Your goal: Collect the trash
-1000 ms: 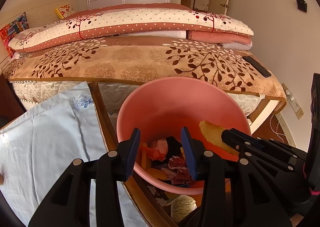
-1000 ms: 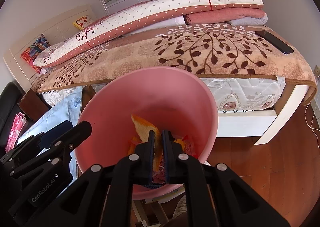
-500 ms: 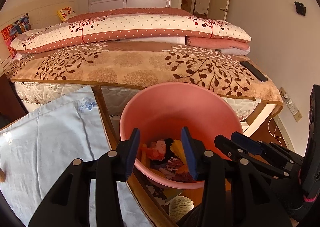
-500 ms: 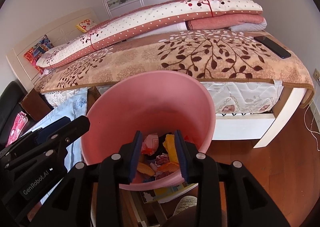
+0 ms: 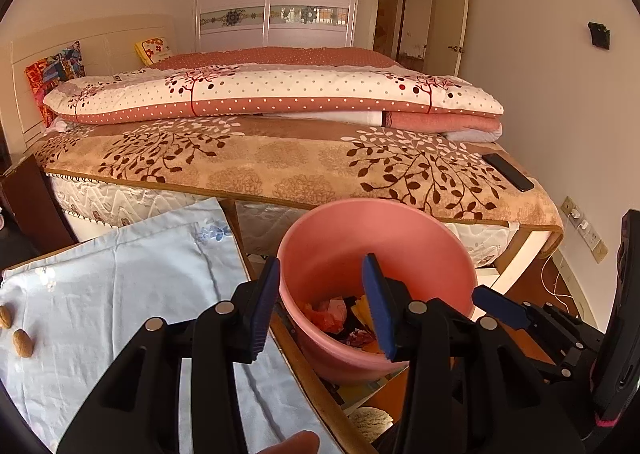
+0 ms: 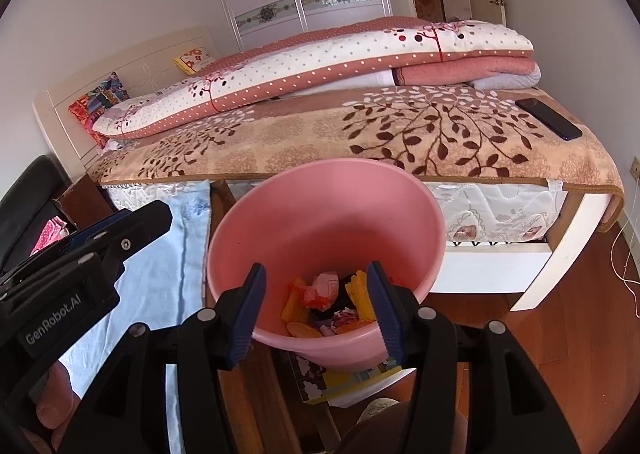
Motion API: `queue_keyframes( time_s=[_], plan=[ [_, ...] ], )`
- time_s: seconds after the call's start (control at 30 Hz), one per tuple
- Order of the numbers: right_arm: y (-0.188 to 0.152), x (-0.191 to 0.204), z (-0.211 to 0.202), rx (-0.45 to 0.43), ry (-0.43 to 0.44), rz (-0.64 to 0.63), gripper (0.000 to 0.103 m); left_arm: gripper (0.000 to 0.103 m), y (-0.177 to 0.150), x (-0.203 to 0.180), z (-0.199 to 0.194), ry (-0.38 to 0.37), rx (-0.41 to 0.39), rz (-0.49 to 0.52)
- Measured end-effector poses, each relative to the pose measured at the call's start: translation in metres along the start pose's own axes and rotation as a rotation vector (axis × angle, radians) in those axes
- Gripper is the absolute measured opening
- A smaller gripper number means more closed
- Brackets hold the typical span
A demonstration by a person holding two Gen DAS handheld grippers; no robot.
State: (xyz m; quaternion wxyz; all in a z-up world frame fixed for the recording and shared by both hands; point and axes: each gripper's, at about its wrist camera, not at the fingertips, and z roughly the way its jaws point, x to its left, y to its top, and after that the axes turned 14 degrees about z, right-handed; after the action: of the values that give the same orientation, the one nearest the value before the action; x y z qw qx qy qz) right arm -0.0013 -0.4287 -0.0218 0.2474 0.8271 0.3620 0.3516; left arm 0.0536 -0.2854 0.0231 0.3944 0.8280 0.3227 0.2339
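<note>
— Looking at the right gripper (image 6: 316, 308): why are its fingers (image 6: 249, 308) parting over the pink bin (image 6: 320, 214)?

— Nothing sits between them; the trash (image 6: 332, 304) lies at the bin's bottom, likely just dropped.

— And the left gripper (image 5: 320, 308)?

— Spread, empty too. Two nuts (image 5: 16, 330) wait on the bench's blue cloth (image 5: 120, 294), probably next.

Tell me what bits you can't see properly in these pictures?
- Bottom of the round pink plastic bin: in the right wrist view the crumpled wrappers and peels cover it.
- Printed paper under the bin: the bin hides most of it in that view.
- Brown almond-like nuts on the pale blue cloth: cut off by the left wrist view's edge.
- Right gripper, jaws opening and empty: in the left wrist view only one blue finger shows.
</note>
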Motion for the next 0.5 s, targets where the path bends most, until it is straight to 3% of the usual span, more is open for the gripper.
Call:
queue_keyframes(
  time_s=[0.13,0.5],
  plan=[
    [-0.004,0.007,-0.01,-0.024,0.009,-0.009,0.058,0.043,-0.002,0.005,-0.014,0.014,-0.025,-0.006],
    [-0.021,0.035,-0.026,-0.053,0.03,-0.052,0.06,0.043,-0.013,0.022,-0.047,0.081,-0.08,-0.01]
  ],
)
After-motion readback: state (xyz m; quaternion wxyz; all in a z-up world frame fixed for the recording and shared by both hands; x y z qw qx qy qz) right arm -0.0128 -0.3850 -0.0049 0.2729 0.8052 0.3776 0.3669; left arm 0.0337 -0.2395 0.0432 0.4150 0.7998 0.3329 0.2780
